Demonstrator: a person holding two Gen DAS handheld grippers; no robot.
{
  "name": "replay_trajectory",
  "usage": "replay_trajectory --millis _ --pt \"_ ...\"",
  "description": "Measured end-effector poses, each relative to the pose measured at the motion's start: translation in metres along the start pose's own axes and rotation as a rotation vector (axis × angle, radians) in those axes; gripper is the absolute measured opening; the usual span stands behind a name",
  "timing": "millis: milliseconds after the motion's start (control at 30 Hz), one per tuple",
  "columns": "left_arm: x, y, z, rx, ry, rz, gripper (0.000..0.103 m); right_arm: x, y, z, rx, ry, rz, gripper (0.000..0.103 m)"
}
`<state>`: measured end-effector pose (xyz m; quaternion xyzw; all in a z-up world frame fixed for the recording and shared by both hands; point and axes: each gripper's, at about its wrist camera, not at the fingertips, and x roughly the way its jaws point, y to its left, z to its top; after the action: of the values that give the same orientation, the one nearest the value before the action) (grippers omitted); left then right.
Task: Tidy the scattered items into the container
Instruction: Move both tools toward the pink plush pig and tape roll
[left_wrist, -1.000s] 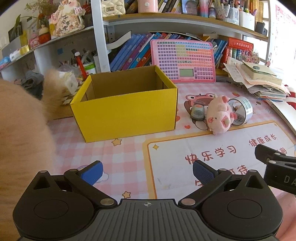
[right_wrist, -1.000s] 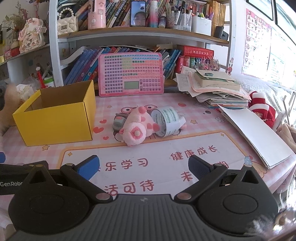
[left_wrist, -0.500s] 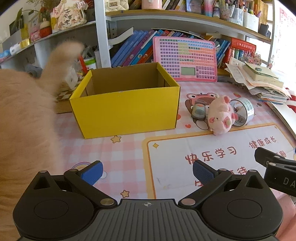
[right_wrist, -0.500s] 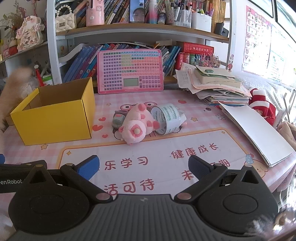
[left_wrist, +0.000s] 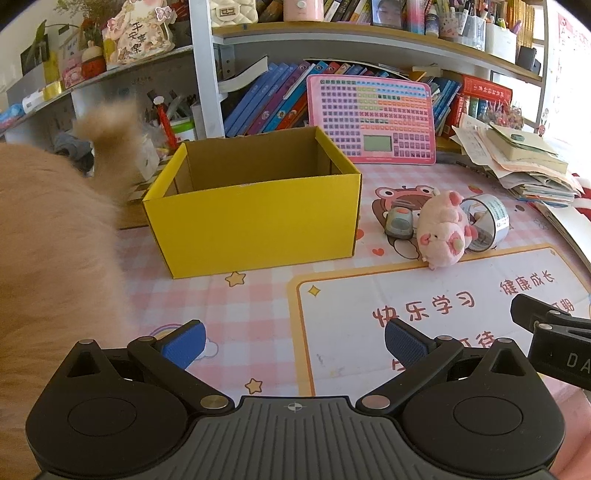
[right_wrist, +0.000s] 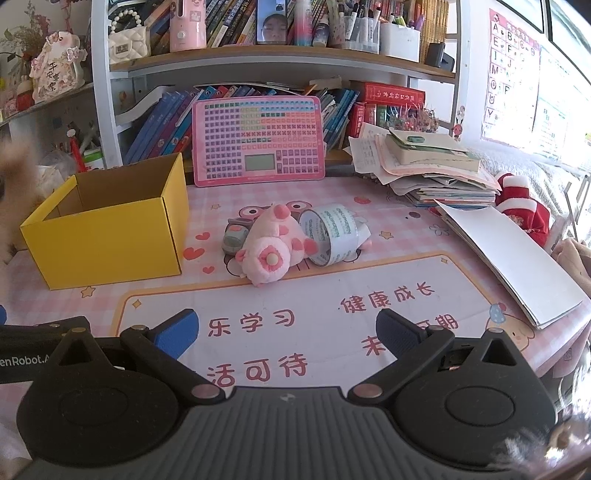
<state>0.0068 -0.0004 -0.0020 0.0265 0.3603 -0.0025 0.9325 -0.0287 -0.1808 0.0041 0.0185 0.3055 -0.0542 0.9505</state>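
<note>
An open yellow cardboard box (left_wrist: 255, 218) (right_wrist: 107, 236) stands on the pink checked desk; its inside looks bare. To its right lie a pink plush pig (left_wrist: 441, 238) (right_wrist: 273, 247), a roll of tape (left_wrist: 485, 221) (right_wrist: 330, 232) touching it, and a small grey-green gadget (left_wrist: 399, 223) (right_wrist: 234, 238). My left gripper (left_wrist: 295, 341) is open and holds nothing, low over the desk in front of the box. My right gripper (right_wrist: 288, 328) is open too, over the white mat in front of the pig.
A furry tan animal (left_wrist: 51, 240) fills the left edge beside the box. A pink keyboard toy (right_wrist: 258, 142) leans against books at the back. A stack of papers and books (right_wrist: 428, 166) and a white board (right_wrist: 513, 258) lie at the right.
The furry animal's tail has swung up and then back down behind the box. Both grippers have lifted slightly and stayed open.
</note>
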Motion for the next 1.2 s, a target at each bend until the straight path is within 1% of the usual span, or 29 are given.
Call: replay_trajectory --millis 467,867,967,1067,1200 --pt "-0.001 0.001 -0.002 0.007 -0.001 -0.001 0.103 0.0 0.0 -0.002 0.002 0.005 -0.001 0.103" --pt "0.004 0.003 0.003 0.019 -0.008 -0.017 0.103 0.0 0.003 0.002 0.01 0.0 -0.012 0.103" --pt "0.007 0.003 0.003 0.011 0.002 -0.025 0.103 0.001 0.004 0.003 0.01 0.001 0.0 0.103" --pt "0.011 0.002 0.004 0.012 0.016 -0.05 0.103 0.004 0.003 0.005 0.02 -0.005 0.019 0.103" --pt "0.017 -0.004 0.008 0.024 0.003 -0.045 0.103 0.016 -0.002 0.01 0.032 0.01 0.022 0.103"
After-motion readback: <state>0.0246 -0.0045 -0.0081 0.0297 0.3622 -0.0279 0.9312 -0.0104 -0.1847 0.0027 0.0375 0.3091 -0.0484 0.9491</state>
